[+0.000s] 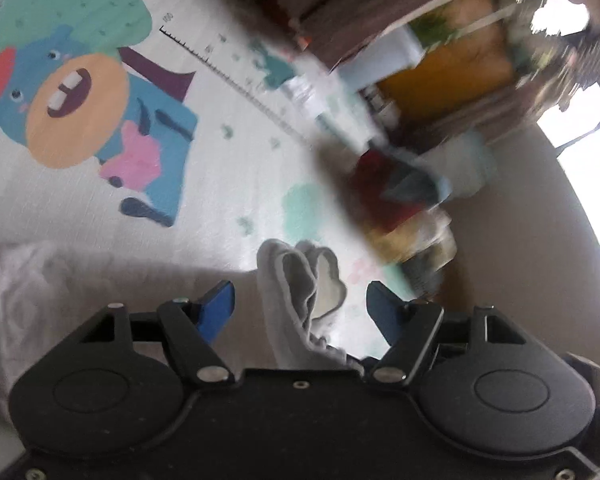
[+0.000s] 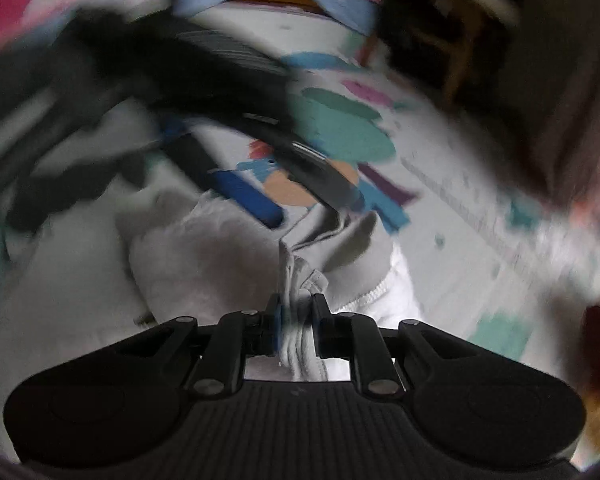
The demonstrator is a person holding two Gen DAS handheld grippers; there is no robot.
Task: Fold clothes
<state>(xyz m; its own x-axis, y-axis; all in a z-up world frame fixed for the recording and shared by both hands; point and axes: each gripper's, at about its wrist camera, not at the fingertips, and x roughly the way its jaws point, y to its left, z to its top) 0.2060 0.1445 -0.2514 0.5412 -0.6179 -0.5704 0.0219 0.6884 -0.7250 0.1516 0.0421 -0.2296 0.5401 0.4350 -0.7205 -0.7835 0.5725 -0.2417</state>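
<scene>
Right gripper (image 2: 296, 320): fingers pinch a bunched edge of the grey garment (image 2: 220, 256), lifted above the cartoon-print play mat (image 2: 460, 264). Left gripper (image 1: 300, 304): fingers spread, a fold of the grey garment (image 1: 296, 280) hanging between them, not clamped. Both views motion-blurred.

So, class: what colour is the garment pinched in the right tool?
Light grey garment, clearest in the right wrist view.
</scene>
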